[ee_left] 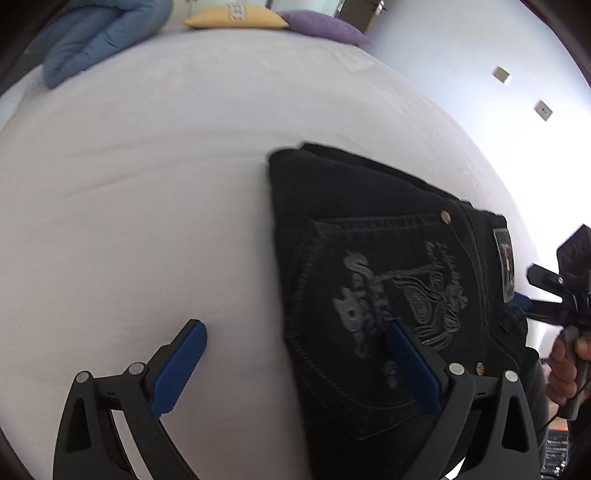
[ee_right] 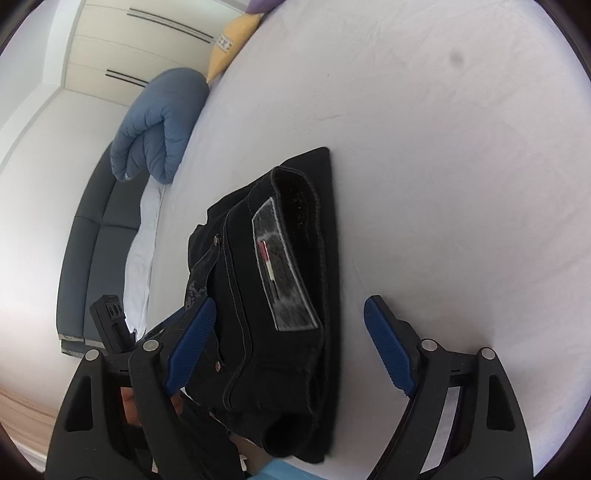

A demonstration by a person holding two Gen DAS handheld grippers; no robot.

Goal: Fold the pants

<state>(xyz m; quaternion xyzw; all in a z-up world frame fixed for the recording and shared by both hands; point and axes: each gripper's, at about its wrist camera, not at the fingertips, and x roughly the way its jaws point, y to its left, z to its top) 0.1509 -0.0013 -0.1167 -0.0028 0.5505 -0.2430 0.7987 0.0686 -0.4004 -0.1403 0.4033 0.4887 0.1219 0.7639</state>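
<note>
Black denim pants (ee_left: 369, 266) lie folded into a compact stack on the bed (ee_left: 147, 184), near its front edge, back pocket with grey embroidery facing up and a grey waistband patch (ee_right: 282, 266) on the side toward your right hand. Relative to the pants: your left hand-held gripper (ee_left: 295, 365) sits at their left edge, jaws spread wide, one blue pad (ee_left: 179, 369) over bare sheet and the other over the pocket, gripping nothing. Your right hand-held gripper (ee_right: 290, 345) is at the waistband end, jaws also wide apart and holding nothing, one pad (ee_right: 192, 345) over the denim, the other over the sheet just beside the stack. Whether either pad actually touches the fabric, you can't tell. Well beyond the pants, at the far end of the bed, are a rolled blue duvet (ee_right: 162, 122), a yellow cushion (ee_left: 236, 18) and a purple cushion (ee_left: 325, 27). White wardrobe doors (ee_right: 147, 40) stand behind those.
</note>
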